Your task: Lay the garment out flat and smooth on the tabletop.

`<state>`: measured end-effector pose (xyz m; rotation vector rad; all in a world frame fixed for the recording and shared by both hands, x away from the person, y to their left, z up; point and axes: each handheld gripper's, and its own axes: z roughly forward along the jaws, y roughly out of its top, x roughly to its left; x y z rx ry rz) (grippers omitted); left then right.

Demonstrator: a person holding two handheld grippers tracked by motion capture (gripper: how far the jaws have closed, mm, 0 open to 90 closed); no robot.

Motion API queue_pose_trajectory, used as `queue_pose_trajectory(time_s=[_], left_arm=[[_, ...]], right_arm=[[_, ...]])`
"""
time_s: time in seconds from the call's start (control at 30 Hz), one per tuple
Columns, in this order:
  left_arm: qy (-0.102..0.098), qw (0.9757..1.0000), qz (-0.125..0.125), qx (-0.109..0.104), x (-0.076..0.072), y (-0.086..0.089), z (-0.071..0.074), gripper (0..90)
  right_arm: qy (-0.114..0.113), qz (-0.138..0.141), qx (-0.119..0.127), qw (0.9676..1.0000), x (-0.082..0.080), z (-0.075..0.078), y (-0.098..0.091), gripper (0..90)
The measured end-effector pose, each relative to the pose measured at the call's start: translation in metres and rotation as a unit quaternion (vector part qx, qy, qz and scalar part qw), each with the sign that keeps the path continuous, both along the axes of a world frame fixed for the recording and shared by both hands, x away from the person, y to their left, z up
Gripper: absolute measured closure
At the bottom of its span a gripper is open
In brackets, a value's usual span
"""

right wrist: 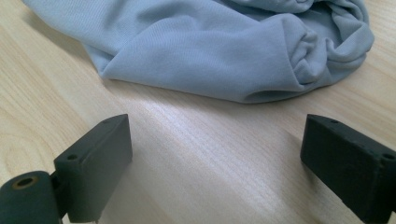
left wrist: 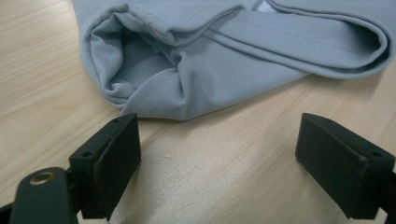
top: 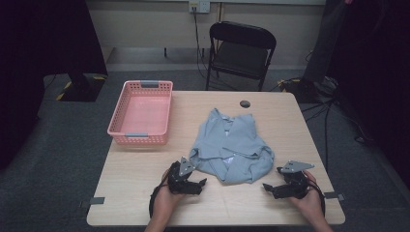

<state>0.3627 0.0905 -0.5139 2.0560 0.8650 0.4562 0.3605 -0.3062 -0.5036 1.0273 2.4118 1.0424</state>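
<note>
Grey shirt (top: 232, 145) is seen crumpled mid-surface (top: 145, 188). Left gripper (top: 199, 183) and right gripper (top: 269, 188) are held low at its near edge, angled inward, jaws spread wide with nothing gripped. Both hands are cupped beneath them.

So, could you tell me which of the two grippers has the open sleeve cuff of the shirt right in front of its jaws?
The left gripper: the grey shirt shows a hollow sleeve opening just beyond its jaws. The right gripper faces only a closed, rounded fold.
</note>
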Motion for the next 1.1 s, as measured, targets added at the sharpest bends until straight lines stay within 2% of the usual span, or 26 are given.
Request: queue_pose_trajectory(time_s=[0.23, 0.5, 0.7, 0.8, 0.97, 1.1], left_arm=[[0.003, 0.9999, 0.015, 0.003, 0.001, 0.001, -0.001, 6.6], [0.004, 0.9998, 0.018, 0.004, 0.001, 0.001, -0.001, 5.0], [0.008, 0.9996, 0.026, 0.006, 0.003, 0.001, -0.001, 0.2], [0.01, 0.9996, 0.026, 0.006, 0.003, 0.001, -0.001, 0.0], [0.01, 0.9996, 0.027, 0.006, 0.003, 0.001, -0.001, 0.0], [0.01, 0.9996, 0.027, 0.006, 0.003, 0.001, -0.001, 0.0]], right_arm=[[0.001, 0.003, 0.0, 1.0, 0.0, 0.0, 0.0, 7.3], [0.004, 0.003, 0.0, 1.0, -0.002, 0.001, 0.004, 7.6], [-0.007, 0.014, 0.016, 0.9998, 0.004, 0.017, 0.016, 7.7], [-0.008, 0.013, 0.026, 0.9995, 0.018, 0.028, 0.027, 8.5], [-0.014, 0.009, 0.033, 0.9993, 0.036, 0.037, 0.042, 11.2], [-0.014, 0.006, 0.039, 0.9991, 0.06, 0.044, 0.064, 13.9]])
